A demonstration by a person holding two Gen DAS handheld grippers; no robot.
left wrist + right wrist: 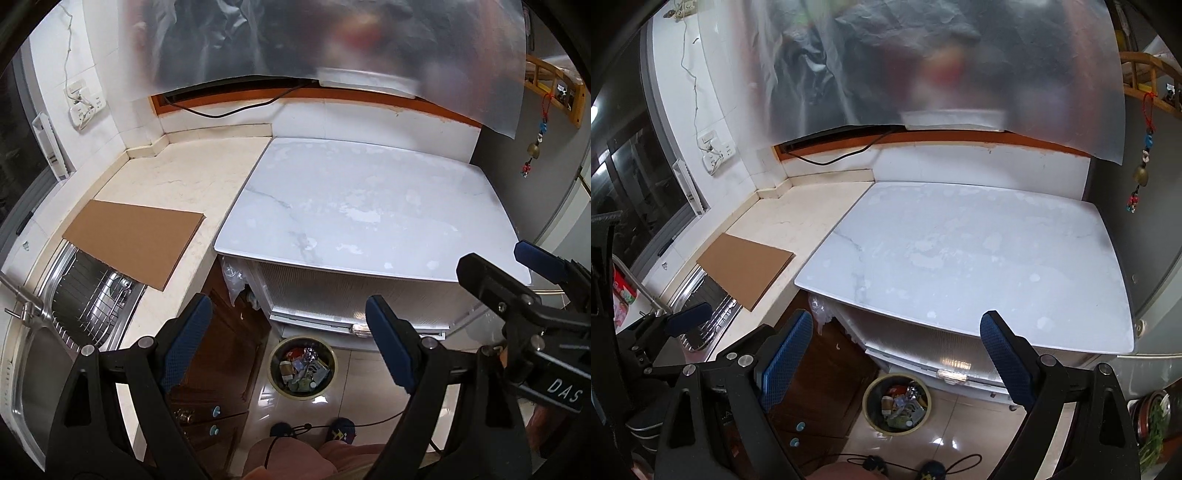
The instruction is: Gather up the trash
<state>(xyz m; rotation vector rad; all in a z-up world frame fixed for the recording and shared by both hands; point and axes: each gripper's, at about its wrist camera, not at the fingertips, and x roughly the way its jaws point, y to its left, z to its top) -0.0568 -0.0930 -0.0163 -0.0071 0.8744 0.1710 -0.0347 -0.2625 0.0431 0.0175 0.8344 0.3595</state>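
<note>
I see a white marble desk [362,206] mid-frame, a cream counter [177,177] to its left, a window [635,184] at far left, white tiled wall [110,74] above, glossy floor tiles [945,435] below.

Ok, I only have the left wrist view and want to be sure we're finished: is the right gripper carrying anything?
Observer: No. The right gripper is open, with nothing between its fingers.
Operator: Anything low on the far right, past my frame?
Observer: Yes, a round container holding green leaves shows at the right edge, lower than the white tabletop. I cannot tell whether it is trash.
Operator: And beyond the sink faucet on the left?
Observer: A red printed packet shows just left of the faucet, cut off at the edge of the view.
</note>
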